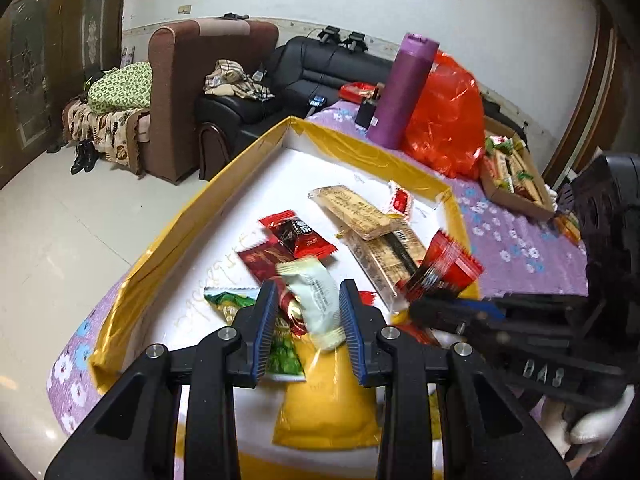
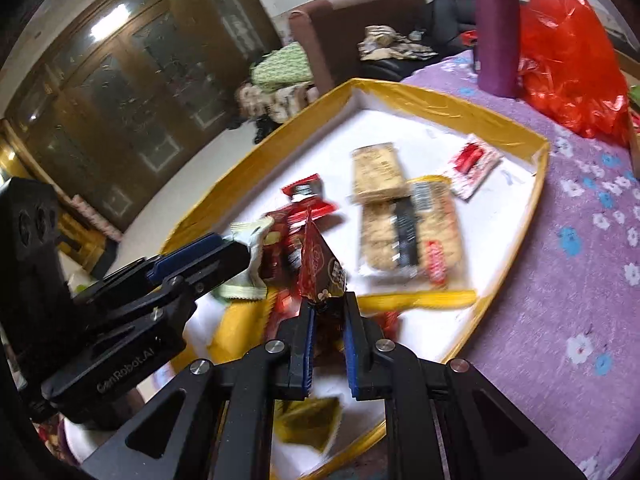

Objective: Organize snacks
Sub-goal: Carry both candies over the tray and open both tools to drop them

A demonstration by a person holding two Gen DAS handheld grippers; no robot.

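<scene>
A wide tray with a yellow rim (image 1: 188,216) and white floor (image 2: 508,216) lies on the purple table. My left gripper (image 1: 309,292) is shut on a pale cream snack packet (image 1: 316,296) above the tray; it also shows in the right wrist view (image 2: 244,248). My right gripper (image 2: 327,300) is shut on a dark red snack packet (image 2: 320,264), held over the tray; in the left wrist view the packet (image 1: 444,268) is blurred. In the tray lie clear-wrapped cracker packs (image 1: 360,212) (image 2: 408,236), red wrappers (image 1: 300,236), a green packet (image 1: 236,304) and a yellow pouch (image 1: 328,404).
A purple bottle (image 1: 404,92) and a red plastic bag (image 1: 448,120) stand behind the tray. A cardboard box of snacks (image 1: 516,180) sits at the right. A small red-and-white sachet (image 2: 476,164) lies in the tray's far corner. Sofas stand beyond the table.
</scene>
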